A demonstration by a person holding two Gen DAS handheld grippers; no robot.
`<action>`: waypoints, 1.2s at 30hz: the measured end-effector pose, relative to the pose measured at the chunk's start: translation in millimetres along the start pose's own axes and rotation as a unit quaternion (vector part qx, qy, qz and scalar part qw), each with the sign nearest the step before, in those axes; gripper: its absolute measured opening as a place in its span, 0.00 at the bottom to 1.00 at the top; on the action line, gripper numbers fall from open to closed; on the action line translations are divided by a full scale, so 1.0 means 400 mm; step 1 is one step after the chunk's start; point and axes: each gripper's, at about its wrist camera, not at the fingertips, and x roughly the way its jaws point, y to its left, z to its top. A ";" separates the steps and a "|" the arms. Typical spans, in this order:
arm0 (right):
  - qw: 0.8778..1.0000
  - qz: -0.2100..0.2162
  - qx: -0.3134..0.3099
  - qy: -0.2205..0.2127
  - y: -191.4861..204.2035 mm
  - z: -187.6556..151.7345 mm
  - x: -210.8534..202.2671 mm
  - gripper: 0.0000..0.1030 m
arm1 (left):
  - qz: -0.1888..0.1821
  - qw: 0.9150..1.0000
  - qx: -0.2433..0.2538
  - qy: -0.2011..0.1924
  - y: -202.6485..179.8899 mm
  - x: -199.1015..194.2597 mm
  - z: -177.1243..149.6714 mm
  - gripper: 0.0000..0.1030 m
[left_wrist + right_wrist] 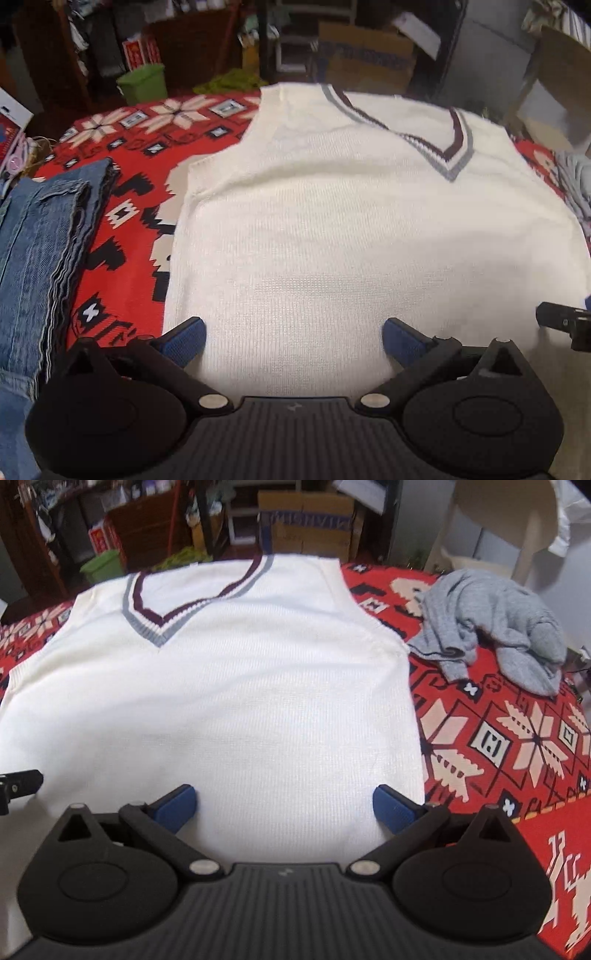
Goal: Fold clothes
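White vest [369,236] lies flat, apparently untouched; both grippers' jaws spread wide.

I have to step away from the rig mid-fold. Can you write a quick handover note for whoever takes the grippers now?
Left gripper: open, empty, over the vest's near hem.
Right gripper: open, empty, over the same hem further right.
Vest: spread flat, front up, V-neck far side, on the red cloth; no fold yet.
Jeans: already folded, left of the vest.
Grey sweater: crumpled, right of the vest.
Left to do: fold the vest, then the sweater.
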 end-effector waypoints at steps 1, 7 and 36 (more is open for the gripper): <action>1.000 -0.004 -0.006 -0.006 0.008 -0.006 -0.008 0.99 | 0.002 1.000 -0.002 -0.010 -0.001 -0.004 -0.008 1.00; 0.997 -0.038 -0.047 -0.046 0.058 -0.040 -0.070 0.99 | -0.001 1.000 -0.008 -0.006 -0.001 -0.032 -0.028 0.98; 0.957 0.179 0.220 -0.065 -0.351 -0.233 -0.268 0.80 | -0.183 0.955 -0.233 0.012 0.333 -0.182 -0.178 0.64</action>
